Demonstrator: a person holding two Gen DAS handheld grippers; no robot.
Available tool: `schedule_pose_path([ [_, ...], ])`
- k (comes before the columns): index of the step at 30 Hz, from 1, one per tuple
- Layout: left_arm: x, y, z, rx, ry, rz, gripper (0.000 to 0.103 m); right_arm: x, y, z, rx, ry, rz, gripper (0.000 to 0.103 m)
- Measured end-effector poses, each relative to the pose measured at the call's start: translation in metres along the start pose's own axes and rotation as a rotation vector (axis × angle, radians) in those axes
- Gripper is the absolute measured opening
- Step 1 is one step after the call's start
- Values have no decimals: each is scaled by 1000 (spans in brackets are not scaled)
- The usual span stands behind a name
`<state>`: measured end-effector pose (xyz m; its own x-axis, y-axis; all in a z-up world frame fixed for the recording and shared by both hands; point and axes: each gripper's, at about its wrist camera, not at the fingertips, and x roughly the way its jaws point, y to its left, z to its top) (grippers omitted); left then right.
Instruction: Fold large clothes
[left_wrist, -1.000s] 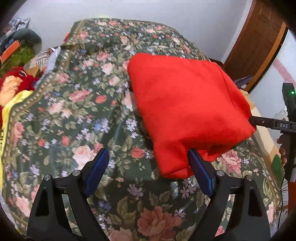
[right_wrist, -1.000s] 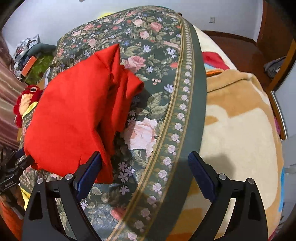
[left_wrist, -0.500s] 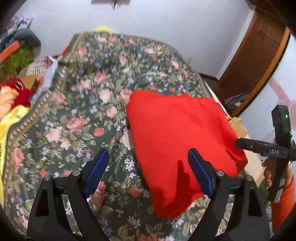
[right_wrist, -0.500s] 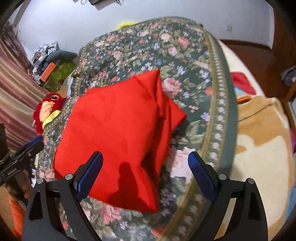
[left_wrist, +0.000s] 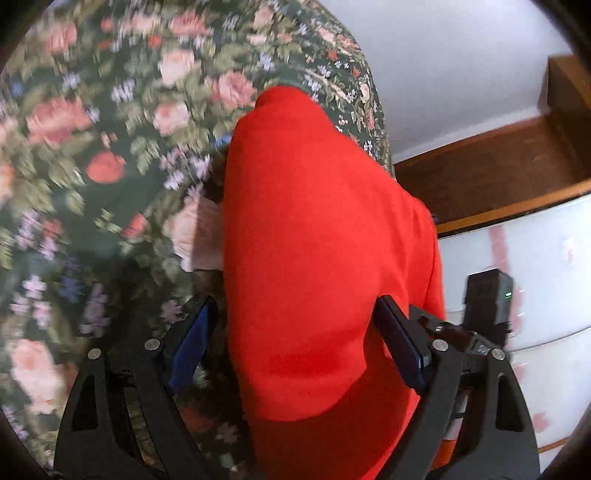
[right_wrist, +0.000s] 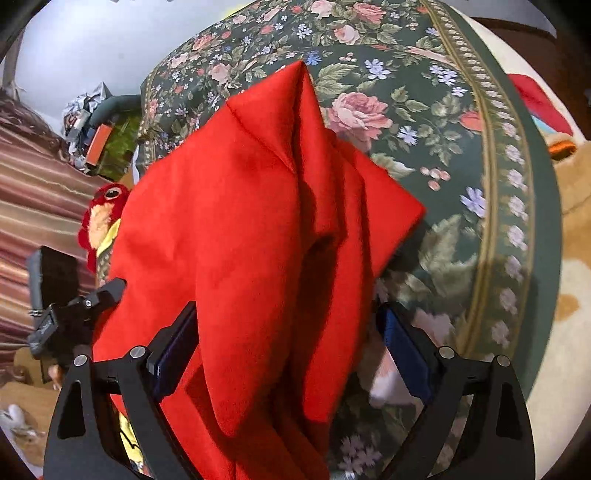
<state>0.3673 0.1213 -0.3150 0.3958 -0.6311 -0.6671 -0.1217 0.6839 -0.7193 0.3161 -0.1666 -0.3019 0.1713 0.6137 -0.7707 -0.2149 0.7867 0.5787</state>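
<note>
**Folded red garment sitting between two sets of open fingers**

A folded red garment (left_wrist: 317, 236) is lying on a bed under a dark green floral bedspread (left_wrist: 110, 147), its near end reaching in between the fingers of both tools. In the left wrist view, the left gripper (left_wrist: 295, 339) is standing wide open over the cloth: the garment is filling most of the gap, with its edge just beside the right-hand blue pad and clear of the left-hand one, which is sitting over the bedspread. Nothing is being pinched.

In the right wrist view, the right gripper (right_wrist: 291, 347) is likewise standing open, the cloth's thick, layered folds running down between its fingers and nearer the left-hand pad, while a strip of bedspread is showing beside the right-hand pad. Whether either pad is touching the fabric cannot be told.

Past the fingers, the garment's far corner is pointing up the bed. A red plush toy (right_wrist: 103, 210) is lying off the left-hand finger's side, and a beige patterned blanket (right_wrist: 569, 295) is spreading beyond the bedspread's border on the right-hand finger's side. The left view is blurring over the floral print.
</note>
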Motion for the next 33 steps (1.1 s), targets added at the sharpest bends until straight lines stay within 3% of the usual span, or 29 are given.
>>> schedule_pose_path([
  [6, 11, 6, 6, -43, 29, -80, 83, 8, 1, 6, 48, 16, 66, 94],
  [9, 12, 0, 8, -30, 31, -77, 76, 6, -1, 4, 71, 19, 88, 86],
  [11, 8, -8, 8, 25, 10, -52, 59, 3, 0, 3, 75, 14, 96, 67],
  [12, 7, -12, 9, 52, -1, -35, 57, 1, 2, 2, 79, 13, 101, 61],
  [14, 1, -21, 7, 95, -21, -17, 47, -3, 6, 2, 84, 19, 122, 36],
  [16, -7, -28, 6, 131, -34, -15, 42, -11, 15, 0, 77, 20, 150, 27],
  [23, -70, -44, 4, 210, -135, -24, 39, -30, 76, 7, -14, -53, 134, 25],
  [33, -180, -28, 58, 272, -305, 1, 39, -12, 190, 52, -192, -151, 156, 25],
])
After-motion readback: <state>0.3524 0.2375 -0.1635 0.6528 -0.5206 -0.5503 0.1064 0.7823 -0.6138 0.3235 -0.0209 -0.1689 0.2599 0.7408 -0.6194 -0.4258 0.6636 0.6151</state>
